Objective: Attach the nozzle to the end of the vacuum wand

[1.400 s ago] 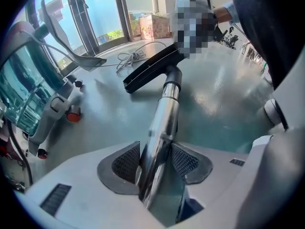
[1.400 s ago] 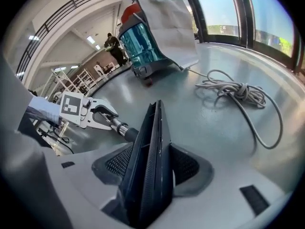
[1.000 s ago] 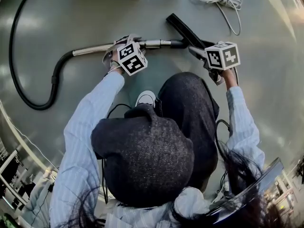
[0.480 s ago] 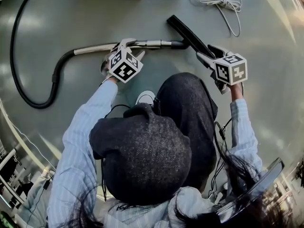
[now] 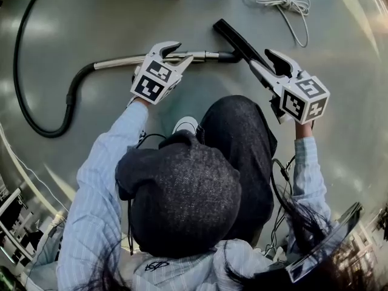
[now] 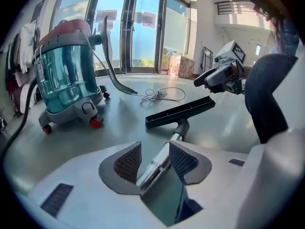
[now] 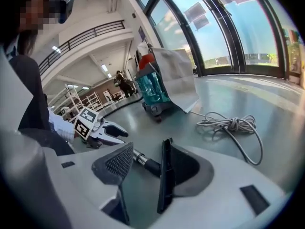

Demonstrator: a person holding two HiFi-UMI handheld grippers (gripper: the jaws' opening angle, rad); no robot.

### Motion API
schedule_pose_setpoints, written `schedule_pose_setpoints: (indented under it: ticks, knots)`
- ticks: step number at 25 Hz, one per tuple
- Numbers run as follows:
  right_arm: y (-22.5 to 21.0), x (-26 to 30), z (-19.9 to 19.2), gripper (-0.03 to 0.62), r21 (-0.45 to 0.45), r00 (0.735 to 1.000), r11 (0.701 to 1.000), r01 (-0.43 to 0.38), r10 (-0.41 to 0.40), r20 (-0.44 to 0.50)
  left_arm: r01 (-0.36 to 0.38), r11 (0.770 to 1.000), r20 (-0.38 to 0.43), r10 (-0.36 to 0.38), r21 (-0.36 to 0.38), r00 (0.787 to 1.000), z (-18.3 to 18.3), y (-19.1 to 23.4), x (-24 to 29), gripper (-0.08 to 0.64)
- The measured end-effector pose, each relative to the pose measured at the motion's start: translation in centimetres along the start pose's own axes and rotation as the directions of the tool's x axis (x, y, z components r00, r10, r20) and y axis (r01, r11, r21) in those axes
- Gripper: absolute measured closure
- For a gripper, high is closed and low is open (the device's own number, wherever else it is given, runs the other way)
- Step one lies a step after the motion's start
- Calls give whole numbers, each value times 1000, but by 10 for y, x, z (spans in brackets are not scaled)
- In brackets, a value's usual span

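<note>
- Nozzle point(image 5: 239, 40): black, on floor point(image 5: 91, 17), upper centre of head view; neck joined to end of chrome wand point(image 5: 115, 61).
- L gripper point(image 5: 182, 51): jaws apart, empty, above wand.
- R gripper point(image 5: 260, 57): jaws apart, empty, over nozzle.
- Hose point(image 5: 36, 126) at left; cord point(image 5: 282, 0) top right.

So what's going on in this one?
A person holds a tool in each hand over a vacuum wand lying on the floor. The black nozzle looks already joined to the wand's end. The left tool hovers open above the wand, the right tool open beside the nozzle; neither grips anything.
</note>
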State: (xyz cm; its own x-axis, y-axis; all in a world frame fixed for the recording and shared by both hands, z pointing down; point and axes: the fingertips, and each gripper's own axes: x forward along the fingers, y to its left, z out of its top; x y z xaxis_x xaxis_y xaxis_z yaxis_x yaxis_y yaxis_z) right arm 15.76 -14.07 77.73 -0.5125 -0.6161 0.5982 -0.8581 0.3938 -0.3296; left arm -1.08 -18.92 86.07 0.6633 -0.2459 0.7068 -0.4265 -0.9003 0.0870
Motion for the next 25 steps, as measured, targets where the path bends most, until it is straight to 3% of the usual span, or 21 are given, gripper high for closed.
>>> schedule_pose_setpoints:
  ticks: [3, 6, 10, 12, 16, 20, 25]
  knots:
    - [10, 13, -1, 344, -12, 1000, 1000, -18, 17, -5, -13, 1000, -14, 13, -20, 1000, 7, 4, 5, 405]
    - [17, 23, -7, 345, 40, 999, 998, -39, 40, -25, -5, 995, -7, 5, -97, 1000, 11, 0, -3, 420]
    - [40, 19, -6, 350, 106, 996, 993, -51, 59, -69, -2, 990, -46, -5, -140, 999, 18, -14, -38, 430]
    - [55, 11, 3, 391, 101, 995, 994, -29, 38, -92, 8, 989, -73, -19, -148, 997, 24, -21, -58, 441]
    - [88, -15, 30, 559, 97, 995, 995, 19, -9, -104, -31, 988, -68, 21, -152, 997, 52, -24, -103, 510]
    - [115, -47, 60, 586, 72, 991, 996, 44, -35, -126, -56, 985, -32, 51, -163, 998, 90, -27, -151, 544]
    - [174, -88, 93, 586, 95, 990, 995, 33, -19, -137, -81, 971, -40, 74, -226, 996, 100, -43, -235, 555]
